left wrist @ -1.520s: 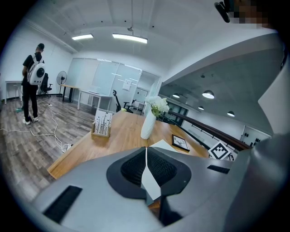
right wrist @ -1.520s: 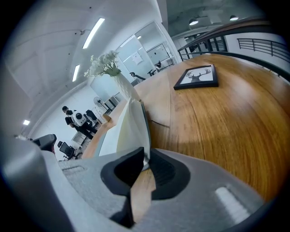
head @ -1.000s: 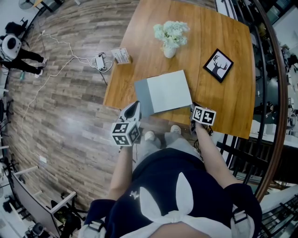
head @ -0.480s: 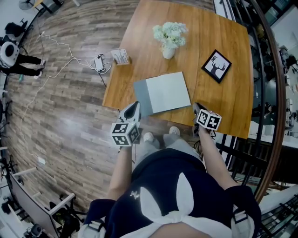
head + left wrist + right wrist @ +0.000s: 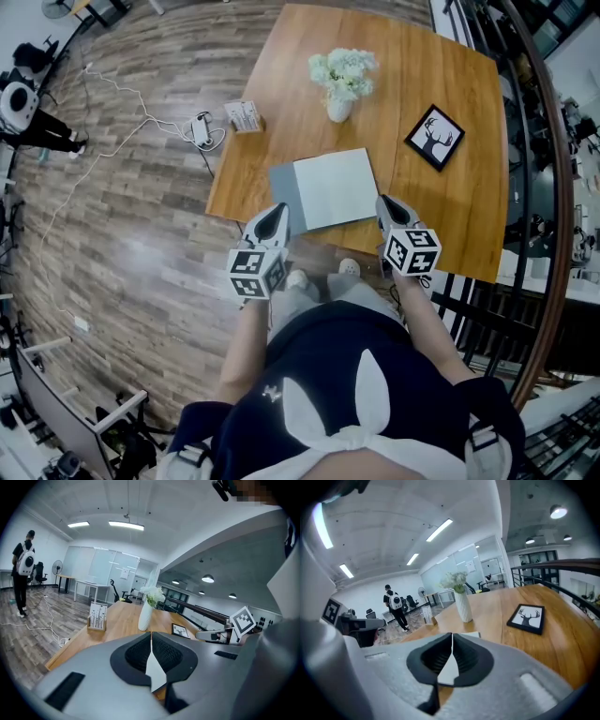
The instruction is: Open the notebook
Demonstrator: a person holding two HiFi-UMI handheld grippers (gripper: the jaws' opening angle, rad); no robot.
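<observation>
Lying just ahead between the shut left gripper (image 5: 277, 213) and just-closed right gripper (image 5: 383, 202), both empty, the notebook (image 5: 328, 187) seems to open from the right side.

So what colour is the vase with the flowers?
White. The vase shows best in the right gripper view.

Notebook (image 5: 328, 190) on table (image 5: 427, 61) — vase (image 5: 339, 107) behind
</observation>
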